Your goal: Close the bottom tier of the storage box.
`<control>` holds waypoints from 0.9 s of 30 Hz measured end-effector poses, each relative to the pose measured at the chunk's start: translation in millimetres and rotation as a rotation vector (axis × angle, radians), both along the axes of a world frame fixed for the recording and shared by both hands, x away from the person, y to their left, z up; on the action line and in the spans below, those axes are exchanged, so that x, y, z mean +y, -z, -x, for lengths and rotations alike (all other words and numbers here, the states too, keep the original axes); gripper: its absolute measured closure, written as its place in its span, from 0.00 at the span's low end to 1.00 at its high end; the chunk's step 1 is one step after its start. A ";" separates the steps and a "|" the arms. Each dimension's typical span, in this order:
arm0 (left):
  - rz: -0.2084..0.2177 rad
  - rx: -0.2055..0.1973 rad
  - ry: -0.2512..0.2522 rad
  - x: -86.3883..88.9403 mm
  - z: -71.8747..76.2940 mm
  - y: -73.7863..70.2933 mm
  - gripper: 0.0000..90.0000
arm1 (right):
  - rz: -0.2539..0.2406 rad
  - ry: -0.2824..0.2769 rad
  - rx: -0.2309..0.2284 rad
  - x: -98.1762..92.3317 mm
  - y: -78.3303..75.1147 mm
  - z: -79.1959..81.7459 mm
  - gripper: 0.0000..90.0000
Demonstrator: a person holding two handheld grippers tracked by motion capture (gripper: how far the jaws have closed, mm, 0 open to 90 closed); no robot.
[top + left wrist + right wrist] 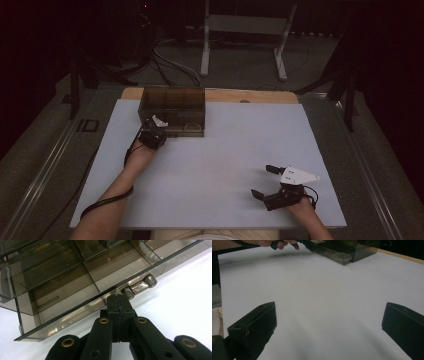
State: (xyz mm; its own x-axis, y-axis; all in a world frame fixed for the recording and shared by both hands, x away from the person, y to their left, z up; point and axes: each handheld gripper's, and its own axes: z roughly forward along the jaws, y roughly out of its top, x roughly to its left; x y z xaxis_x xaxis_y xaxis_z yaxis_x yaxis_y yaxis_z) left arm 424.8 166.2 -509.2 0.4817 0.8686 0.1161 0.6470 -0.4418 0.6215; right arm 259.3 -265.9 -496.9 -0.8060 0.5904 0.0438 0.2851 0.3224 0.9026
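A smoky see-through drawer box (172,100) stands at the back left of the white table. Its bottom drawer (67,298) is pulled out a little toward me and looks empty. My left gripper (119,303) is shut, its tips up against the drawer's front wall, just left of the clear handle (140,286); nothing shows between the jaws. From above, the left gripper (159,126) sits at the box's front left corner. My right gripper (265,181) rests near the front right of the table, open, with bare table between its jaws (329,312).
The white sheet (225,150) covers the table, and a wooden edge (250,96) shows at the back. Beyond it are a grey metal stand (245,30) and cables (170,65) on the dark floor. A rail (50,160) runs along the table's left side.
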 end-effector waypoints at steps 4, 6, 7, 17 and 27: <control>0.004 -0.007 -0.003 -0.3 -0.7 0.5 1.00 | 0.000 0.000 -0.001 0.1 0.0 0.0 0.00; 0.006 -0.009 -0.002 0.0 -1.4 0.6 1.00 | 0.001 -0.001 0.000 0.1 0.1 -0.1 0.00; 0.006 -0.009 -0.005 0.1 -1.8 0.6 1.00 | 0.002 0.000 0.001 0.1 0.1 -0.1 0.00; 0.007 -0.018 -0.006 0.0 -5.1 -2.1 1.00 | 0.005 -0.002 0.003 0.9 0.4 -0.2 0.00; -0.009 -0.021 -0.002 -3.9 -8.5 -0.4 1.00 | 0.004 -0.002 0.002 0.5 0.4 -0.2 0.00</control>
State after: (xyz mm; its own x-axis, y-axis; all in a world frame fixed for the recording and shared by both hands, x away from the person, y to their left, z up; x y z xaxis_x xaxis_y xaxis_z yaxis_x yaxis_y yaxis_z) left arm 433.3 162.3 -508.8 0.4774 0.8684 0.1340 0.6349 -0.4464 0.6305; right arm 259.5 -265.4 -497.3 -0.8072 0.5887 0.0431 0.2860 0.3262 0.9010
